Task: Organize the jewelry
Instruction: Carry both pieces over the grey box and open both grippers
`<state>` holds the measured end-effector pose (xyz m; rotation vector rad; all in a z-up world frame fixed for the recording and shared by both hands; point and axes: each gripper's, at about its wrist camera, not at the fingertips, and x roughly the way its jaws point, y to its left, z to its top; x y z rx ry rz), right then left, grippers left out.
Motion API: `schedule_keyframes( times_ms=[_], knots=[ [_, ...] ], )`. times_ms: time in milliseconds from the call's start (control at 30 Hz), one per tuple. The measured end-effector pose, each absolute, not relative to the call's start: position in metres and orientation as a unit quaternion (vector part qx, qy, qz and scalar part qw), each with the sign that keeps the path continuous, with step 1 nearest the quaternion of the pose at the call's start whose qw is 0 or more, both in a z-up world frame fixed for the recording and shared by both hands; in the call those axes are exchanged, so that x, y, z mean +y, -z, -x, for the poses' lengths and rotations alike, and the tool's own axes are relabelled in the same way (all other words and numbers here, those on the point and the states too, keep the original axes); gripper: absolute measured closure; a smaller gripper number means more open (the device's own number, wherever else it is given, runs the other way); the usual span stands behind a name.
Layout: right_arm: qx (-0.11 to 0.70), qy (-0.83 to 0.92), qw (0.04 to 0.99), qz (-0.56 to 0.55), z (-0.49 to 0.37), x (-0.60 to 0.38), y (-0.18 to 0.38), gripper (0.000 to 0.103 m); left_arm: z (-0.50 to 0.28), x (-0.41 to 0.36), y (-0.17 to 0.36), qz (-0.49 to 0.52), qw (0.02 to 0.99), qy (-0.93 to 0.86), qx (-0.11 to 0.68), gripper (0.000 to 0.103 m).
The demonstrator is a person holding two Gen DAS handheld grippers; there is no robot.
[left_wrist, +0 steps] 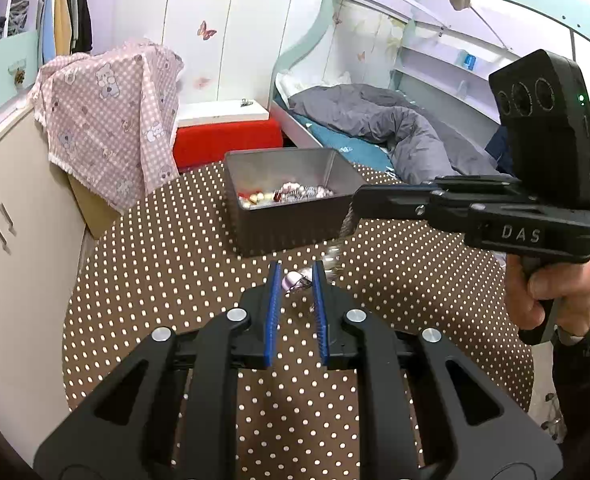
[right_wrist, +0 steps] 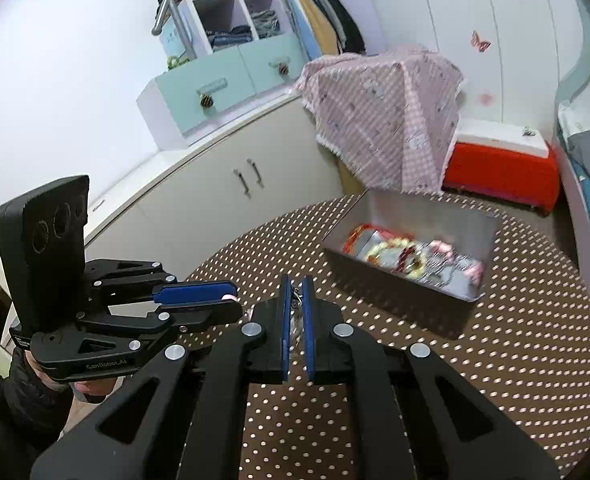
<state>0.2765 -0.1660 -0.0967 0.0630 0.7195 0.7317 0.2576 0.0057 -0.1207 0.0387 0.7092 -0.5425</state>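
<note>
A grey metal tin (left_wrist: pixel 295 216) holding several beaded pieces of jewelry (left_wrist: pixel 291 194) stands on the round brown polka-dot table (left_wrist: pixel 167 264). It also shows in the right wrist view (right_wrist: pixel 399 280), with jewelry (right_wrist: pixel 407 256) inside. My right gripper (left_wrist: pixel 359 198) is shut on a silver chain (left_wrist: pixel 341 236) that hangs down to the table in front of the tin; the chain also shows between its pads (right_wrist: pixel 295 304). My left gripper (left_wrist: pixel 297 276) is open just above the table, with a pale bead piece (left_wrist: pixel 295 280) at its tips. It appears from the side (right_wrist: pixel 231 300) too.
A cream cabinet (left_wrist: pixel 19 216) stands left of the table. A pink bear-print cloth (left_wrist: pixel 111 112) drapes over a box behind it. A red stool (left_wrist: pixel 227 140) and a bed with a grey duvet (left_wrist: pixel 395 128) lie beyond the tin.
</note>
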Motion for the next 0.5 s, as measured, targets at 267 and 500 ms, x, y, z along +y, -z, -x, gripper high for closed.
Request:
schedule_keyframes(
  times_ms=[267,500],
  knots=[
    [0.298,-0.329,0.895,-0.033,-0.29,-0.191,0.049,0.099,-0.284,0.0,0.081,-0.02,0.918,0.249,0.308,0.087],
    [0.274,-0.298,0.914,-0.039,-0.315,-0.207,0.015,0.099,-0.329,-0.01,0.057,-0.009,0.924,0.232,0.304,0.087]
  ],
)
